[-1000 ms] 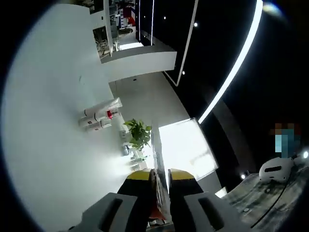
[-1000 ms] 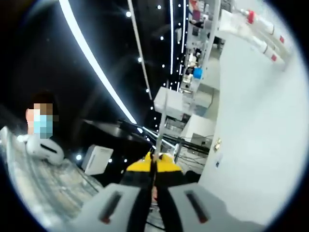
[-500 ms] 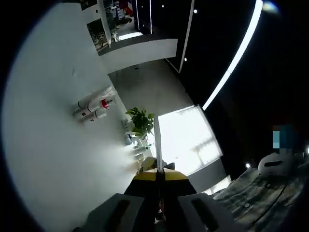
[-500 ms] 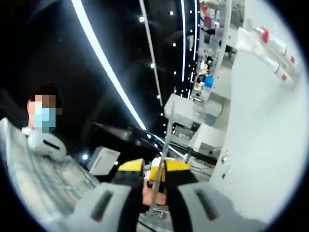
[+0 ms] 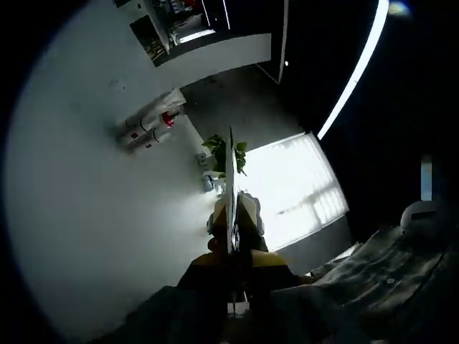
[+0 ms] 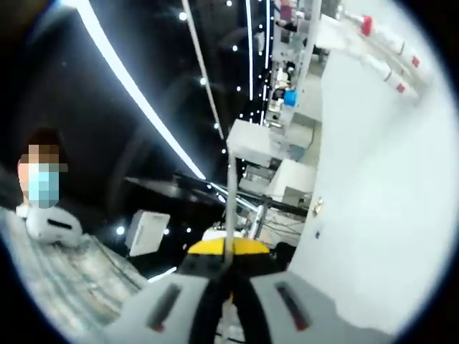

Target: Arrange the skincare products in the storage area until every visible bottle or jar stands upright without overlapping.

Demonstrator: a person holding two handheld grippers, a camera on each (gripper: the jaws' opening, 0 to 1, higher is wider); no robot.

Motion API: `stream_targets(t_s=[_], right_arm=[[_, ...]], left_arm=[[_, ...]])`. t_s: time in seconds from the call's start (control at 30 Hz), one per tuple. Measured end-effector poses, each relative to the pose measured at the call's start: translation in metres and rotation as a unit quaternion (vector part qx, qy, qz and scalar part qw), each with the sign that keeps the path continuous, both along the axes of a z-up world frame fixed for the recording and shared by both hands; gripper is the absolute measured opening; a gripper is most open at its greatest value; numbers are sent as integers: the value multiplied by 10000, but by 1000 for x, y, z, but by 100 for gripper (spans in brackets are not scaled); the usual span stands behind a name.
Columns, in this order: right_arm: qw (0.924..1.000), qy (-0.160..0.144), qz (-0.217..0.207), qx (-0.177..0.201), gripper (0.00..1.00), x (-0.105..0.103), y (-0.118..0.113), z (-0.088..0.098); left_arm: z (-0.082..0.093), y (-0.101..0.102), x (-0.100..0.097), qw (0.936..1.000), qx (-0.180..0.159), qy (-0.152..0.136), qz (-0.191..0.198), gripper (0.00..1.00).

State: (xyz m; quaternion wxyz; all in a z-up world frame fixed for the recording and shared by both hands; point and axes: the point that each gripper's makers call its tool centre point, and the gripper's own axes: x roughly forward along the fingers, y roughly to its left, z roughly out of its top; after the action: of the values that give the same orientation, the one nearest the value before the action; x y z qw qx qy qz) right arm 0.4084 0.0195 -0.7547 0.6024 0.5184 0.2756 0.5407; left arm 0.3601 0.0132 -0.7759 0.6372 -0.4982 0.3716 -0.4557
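1. Upper left of the left gripper view: skincare tubes (image 5: 150, 127), white with a red cap on at least one, bunched side by side and touching on a white surface (image 5: 93, 215). Too small to tell whether upright or lying, given the rolled view.
2. Upper right of the right gripper view: same kind of skincare tubes (image 6: 376, 43), white with red caps, close together on the white surface (image 6: 387, 201) along the right half of the frame.
3. Bottom centre of the left gripper view: left gripper (image 5: 231, 269), yellow-tipped jaws pressed together with no gap visible, well apart from the tubes. Thin pale strip (image 5: 229, 186) rising from the seam toward mid-frame; cannot tell what it is.
4. Bottom centre of the right gripper view: right gripper (image 6: 226, 251), jaws likewise together, far from the tubes, with a similar thin pale strip (image 6: 230, 193) standing up from between them.
5. Middle of the left gripper view: green plant (image 5: 226, 147) just beside a bright window (image 5: 294, 186); long light strip (image 5: 355, 72) across the dark upper right.
6. Lower right of that view: white rounded device (image 5: 427, 215) above a patterned surface (image 5: 387, 269).
7. Left half of the right gripper view: light strip (image 6: 129, 89) slanting down, white rounded device (image 6: 50, 223) at the left edge, white box (image 6: 147, 233) near centre, small blue object (image 6: 290, 97) higher up.
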Motion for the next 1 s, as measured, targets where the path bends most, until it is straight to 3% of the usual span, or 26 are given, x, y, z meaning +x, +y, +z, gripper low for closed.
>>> stream_targets(t_s=[0.03,0.13,0.23,0.27,0.33,0.37,0.43,0.5,0.57,0.63,0.73,0.77,0.83,1.0], right_arm=[[10000,15,-17,-2,1,1,0,0],[9999,-119,119,-23,2,-2,-1,1],[9997,-139,90,191,14,4,-7,8],[9997,-20,-18,234,13,12,-11,8],[9997,69,77,238,2,15,-15,8],[9992,142,277,259,1,10,-15,9],[9998,46,183,8,1,13,-12,4],[9990,298,274,165,1,14,-13,5],[9992,316,180,159,1,18,-14,3],[9996,98,-76,269,3,24,-15,8],[9998,95,-22,187,27,21,-6,4],[9994,142,277,116,28,12,-1,0],[9979,96,610,179,16,-1,6,1],[9964,247,797,145,20,-11,21,-7]], left_arm=[[-1,0,0,9999,-50,83,51,3],[3,-1,-6,9999,-119,-107,5,2],[4,-3,-11,9998,-137,-43,-112,1],[3,-3,-14,9998,-92,-13,-156,1],[4,-3,-18,9998,-33,-26,-195,1],[5,-3,-19,9998,-27,-26,-192,1],[3,-3,-18,9999,-19,-3,-156,2],[1,-4,-16,9999,-31,-5,-128,2],[3,-4,-12,9999,10,-71,-77,2],[7,-3,-7,9999,-3,-163,53,2],[13,4,5,9987,-137,-174,462,1],[14,8,8,9980,-186,-224,570,1],[14,14,12,9966,-186,-242,769,1],[11,32,19,9921,-113,-271,1223,1]])
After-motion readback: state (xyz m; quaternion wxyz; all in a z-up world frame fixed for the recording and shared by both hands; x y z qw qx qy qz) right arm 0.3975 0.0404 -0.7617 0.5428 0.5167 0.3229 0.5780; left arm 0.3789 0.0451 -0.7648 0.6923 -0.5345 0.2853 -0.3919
